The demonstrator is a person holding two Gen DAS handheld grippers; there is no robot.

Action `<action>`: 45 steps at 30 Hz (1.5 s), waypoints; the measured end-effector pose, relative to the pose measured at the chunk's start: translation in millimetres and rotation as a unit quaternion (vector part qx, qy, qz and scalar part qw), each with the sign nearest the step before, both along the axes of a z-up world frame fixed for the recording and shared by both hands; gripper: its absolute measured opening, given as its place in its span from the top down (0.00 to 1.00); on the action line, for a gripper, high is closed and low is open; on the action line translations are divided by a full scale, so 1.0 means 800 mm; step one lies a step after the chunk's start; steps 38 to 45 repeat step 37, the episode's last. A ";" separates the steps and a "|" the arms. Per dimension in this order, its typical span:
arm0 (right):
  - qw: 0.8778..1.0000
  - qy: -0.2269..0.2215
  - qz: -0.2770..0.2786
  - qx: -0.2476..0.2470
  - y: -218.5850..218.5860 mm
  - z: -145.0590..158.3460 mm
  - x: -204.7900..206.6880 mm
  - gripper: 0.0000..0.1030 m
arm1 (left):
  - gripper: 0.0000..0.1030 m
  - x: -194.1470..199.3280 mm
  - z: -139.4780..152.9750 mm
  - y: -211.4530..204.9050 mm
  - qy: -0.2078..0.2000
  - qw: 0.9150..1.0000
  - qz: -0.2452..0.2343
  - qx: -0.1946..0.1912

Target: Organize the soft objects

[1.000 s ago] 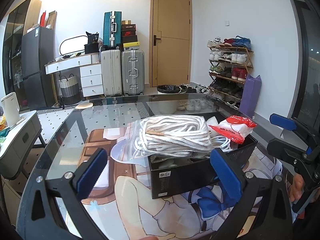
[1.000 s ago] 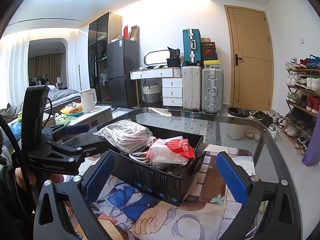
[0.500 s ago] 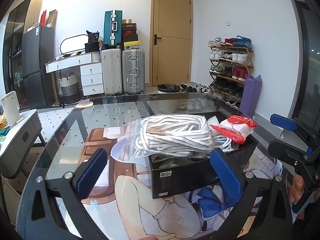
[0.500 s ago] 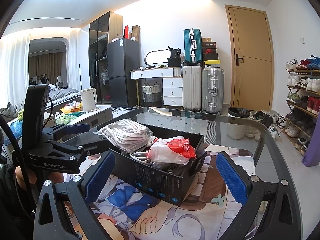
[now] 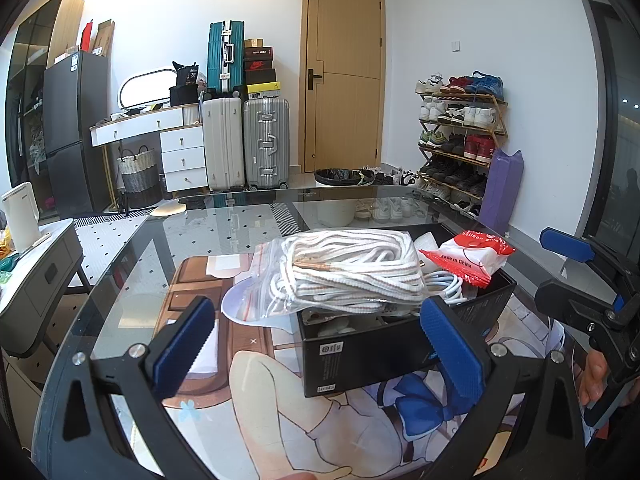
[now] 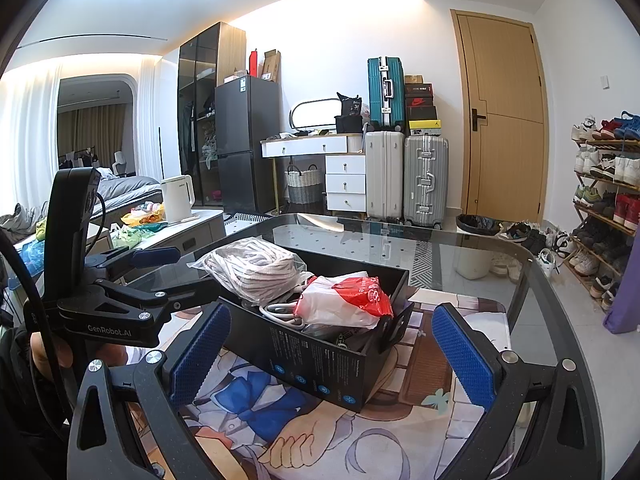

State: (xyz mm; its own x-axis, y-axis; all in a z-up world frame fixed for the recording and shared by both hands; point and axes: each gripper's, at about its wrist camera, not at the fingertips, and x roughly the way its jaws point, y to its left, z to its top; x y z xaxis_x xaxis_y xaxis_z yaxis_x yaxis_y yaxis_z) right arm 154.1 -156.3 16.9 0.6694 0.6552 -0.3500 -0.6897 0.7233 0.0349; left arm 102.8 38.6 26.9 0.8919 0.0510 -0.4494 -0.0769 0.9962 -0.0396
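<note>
Both grippers, left [image 5: 316, 348] and right [image 6: 328, 356], hang spread and empty, unmoved over the last second. Ahead of them the black box [image 5: 384, 352] already holds the bagged rope [image 5: 348, 272] and red-white packet [image 6: 348, 300], so sorting looks nearly done.

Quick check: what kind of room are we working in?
Most likely a small lived-in apartment: a shoe rack by the door, stacked suitcases, and a bed off to one side.
</note>
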 end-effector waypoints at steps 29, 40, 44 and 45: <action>1.000 0.000 0.000 -0.001 0.001 0.000 0.000 0.01 | 0.00 0.000 -0.001 -0.001 -0.003 1.000 -0.003 0.003; 1.000 0.000 0.000 -0.001 0.001 0.000 0.000 0.01 | 0.00 -0.003 0.000 -0.004 -0.005 1.000 -0.006 0.007; 1.000 0.000 0.000 -0.001 0.001 0.000 0.000 0.01 | 0.00 -0.003 0.000 -0.004 -0.005 1.000 -0.006 0.007; 1.000 0.000 0.000 -0.001 0.001 0.000 0.000 0.01 | 0.00 -0.003 0.000 -0.004 -0.005 1.000 -0.006 0.007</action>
